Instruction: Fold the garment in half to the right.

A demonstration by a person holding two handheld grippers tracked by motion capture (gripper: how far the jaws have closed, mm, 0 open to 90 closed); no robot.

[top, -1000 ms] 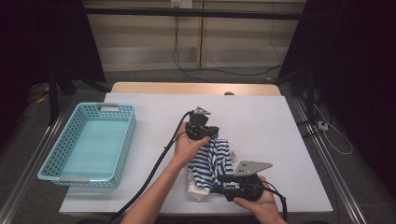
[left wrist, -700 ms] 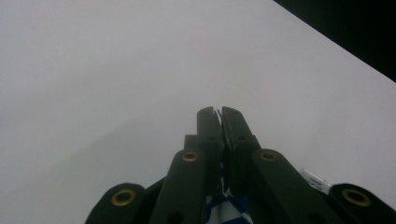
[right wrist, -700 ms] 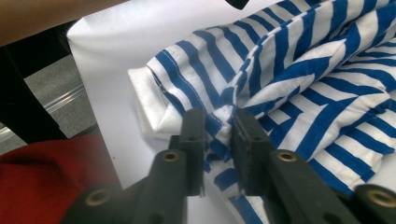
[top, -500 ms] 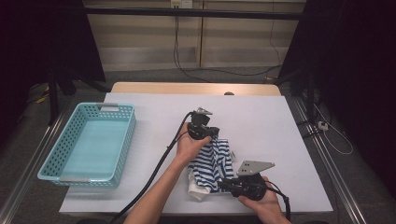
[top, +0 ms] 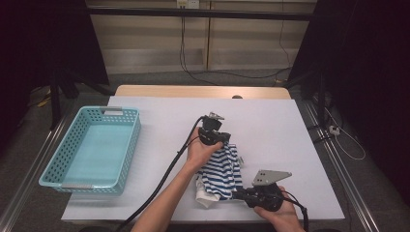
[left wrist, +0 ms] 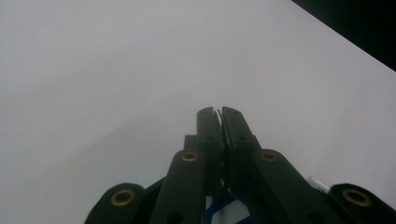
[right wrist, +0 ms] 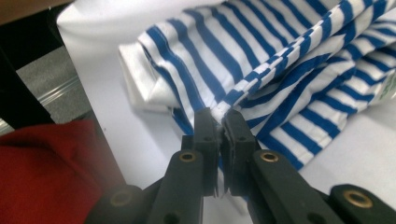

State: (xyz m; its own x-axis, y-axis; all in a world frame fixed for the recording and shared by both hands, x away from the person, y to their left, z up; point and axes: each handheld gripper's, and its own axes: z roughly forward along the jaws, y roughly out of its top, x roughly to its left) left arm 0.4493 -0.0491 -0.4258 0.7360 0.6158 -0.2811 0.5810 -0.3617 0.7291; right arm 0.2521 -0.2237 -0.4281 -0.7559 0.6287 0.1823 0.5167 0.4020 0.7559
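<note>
Pinching the striped cloth with both claws clamped tight on the white table, dark curtains around

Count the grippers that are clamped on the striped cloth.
2: the left gripper pinches the far edge of the striped cloth, and the right gripper pinches its near edge.

striped cloth, both tools gripping, basket left
</note>
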